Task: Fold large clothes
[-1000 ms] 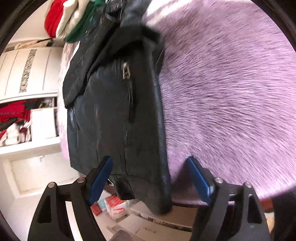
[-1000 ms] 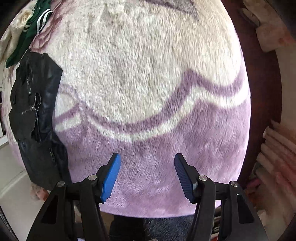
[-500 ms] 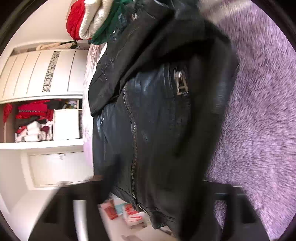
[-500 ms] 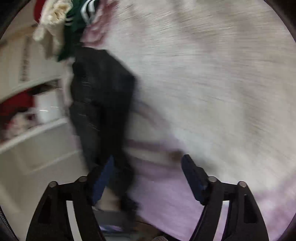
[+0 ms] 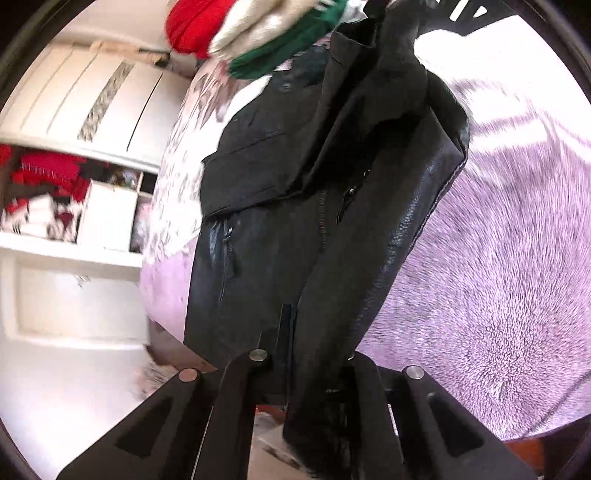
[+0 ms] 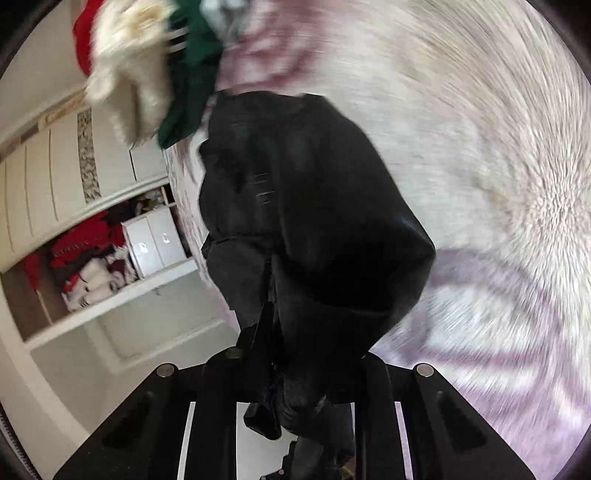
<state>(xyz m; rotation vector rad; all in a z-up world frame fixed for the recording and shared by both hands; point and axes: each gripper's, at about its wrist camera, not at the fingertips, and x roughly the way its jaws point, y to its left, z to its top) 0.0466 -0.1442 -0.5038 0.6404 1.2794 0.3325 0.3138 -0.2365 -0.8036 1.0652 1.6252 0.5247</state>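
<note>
A black leather jacket point(image 5: 295, 221) with zips lies along the left edge of a bed covered by a purple and cream fluffy blanket point(image 5: 498, 277). My left gripper point(image 5: 314, 347) is shut on the jacket's near hem, and the leather drapes over its fingers. In the right wrist view the same jacket point(image 6: 314, 221) fills the middle. My right gripper point(image 6: 306, 350) is shut on another part of its near edge. The blue pads of both grippers are hidden by the leather.
A pile of red, cream and green clothes point(image 5: 258, 33) lies on the bed beyond the jacket. A white wardrobe point(image 5: 74, 110) with open shelves of red and white clothes stands to the left. The blanket point(image 6: 480, 147) stretches away to the right.
Both grippers were open over the blanket a second ago. Both have moved left to the jacket's edge and closed on it. The jacket's near edge now looks lifted and bunched.
</note>
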